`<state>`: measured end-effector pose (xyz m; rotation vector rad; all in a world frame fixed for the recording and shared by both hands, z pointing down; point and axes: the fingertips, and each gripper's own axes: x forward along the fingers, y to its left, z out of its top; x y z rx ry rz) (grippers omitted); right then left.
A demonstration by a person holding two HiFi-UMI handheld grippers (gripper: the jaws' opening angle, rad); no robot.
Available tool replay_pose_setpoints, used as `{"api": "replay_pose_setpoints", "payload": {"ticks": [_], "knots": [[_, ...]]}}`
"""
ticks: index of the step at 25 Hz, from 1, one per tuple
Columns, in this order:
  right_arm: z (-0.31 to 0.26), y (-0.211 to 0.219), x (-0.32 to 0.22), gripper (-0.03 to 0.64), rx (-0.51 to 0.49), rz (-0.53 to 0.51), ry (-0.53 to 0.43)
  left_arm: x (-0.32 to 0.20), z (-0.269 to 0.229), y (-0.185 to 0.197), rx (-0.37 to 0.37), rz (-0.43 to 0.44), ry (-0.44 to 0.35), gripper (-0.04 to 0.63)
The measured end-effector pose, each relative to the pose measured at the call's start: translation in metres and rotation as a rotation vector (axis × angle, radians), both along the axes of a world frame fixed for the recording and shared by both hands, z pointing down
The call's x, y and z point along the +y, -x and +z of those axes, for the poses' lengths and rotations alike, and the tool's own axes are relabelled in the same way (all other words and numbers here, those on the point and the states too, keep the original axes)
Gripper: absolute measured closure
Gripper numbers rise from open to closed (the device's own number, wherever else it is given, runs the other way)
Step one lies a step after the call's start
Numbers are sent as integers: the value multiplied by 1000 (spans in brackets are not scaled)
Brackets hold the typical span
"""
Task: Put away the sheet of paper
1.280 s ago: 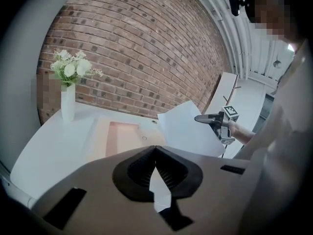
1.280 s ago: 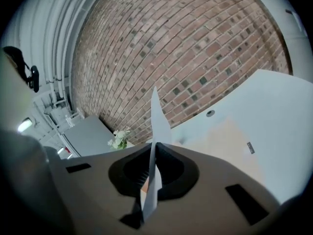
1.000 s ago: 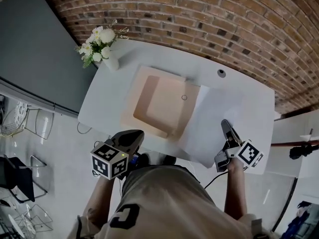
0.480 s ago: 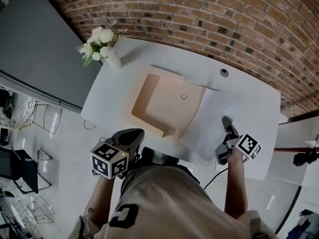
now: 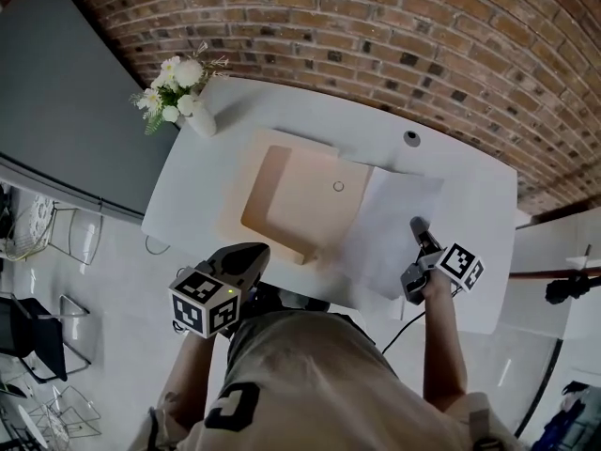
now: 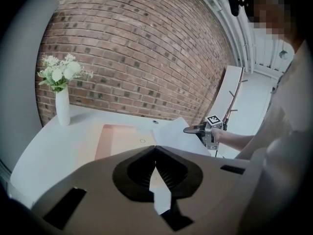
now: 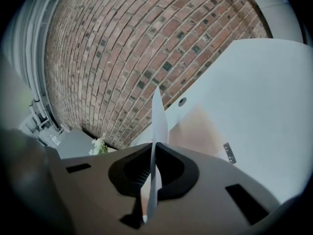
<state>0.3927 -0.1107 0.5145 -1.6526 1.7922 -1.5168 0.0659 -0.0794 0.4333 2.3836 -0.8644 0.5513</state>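
Observation:
A white sheet of paper [image 5: 385, 228] lies partly on the white table [image 5: 474, 205], its left edge over a beige tray [image 5: 286, 191]. My right gripper [image 5: 415, 225] is shut on the sheet's right edge. In the right gripper view the paper [image 7: 159, 119] runs edge-on between the shut jaws of the right gripper [image 7: 152, 163]. My left gripper [image 5: 248, 255] hangs shut and holds nothing, just off the table's front edge, close to the person's body. The left gripper view shows the left gripper [image 6: 155, 166], the paper [image 6: 172, 132], the tray [image 6: 117, 137] and the right gripper [image 6: 192, 129].
A white vase of flowers [image 5: 183, 87] stands at the table's far left corner. A round cable hole [image 5: 410, 138] sits near the back edge. A brick wall [image 5: 376, 36] runs behind the table. A dark panel [image 5: 66, 101] is at left.
My right gripper and the paper have shifted a little forward and left, toward the tray. The left gripper has stayed where it was.

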Motion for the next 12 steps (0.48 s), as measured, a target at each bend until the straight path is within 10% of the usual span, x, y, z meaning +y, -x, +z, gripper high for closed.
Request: {"api": "replay_pose_setpoints", "payload": {"ticks": [12], "knots": [[9,22,-5,592,36,28,69,-21,7,41,43,6,28,580]]}}
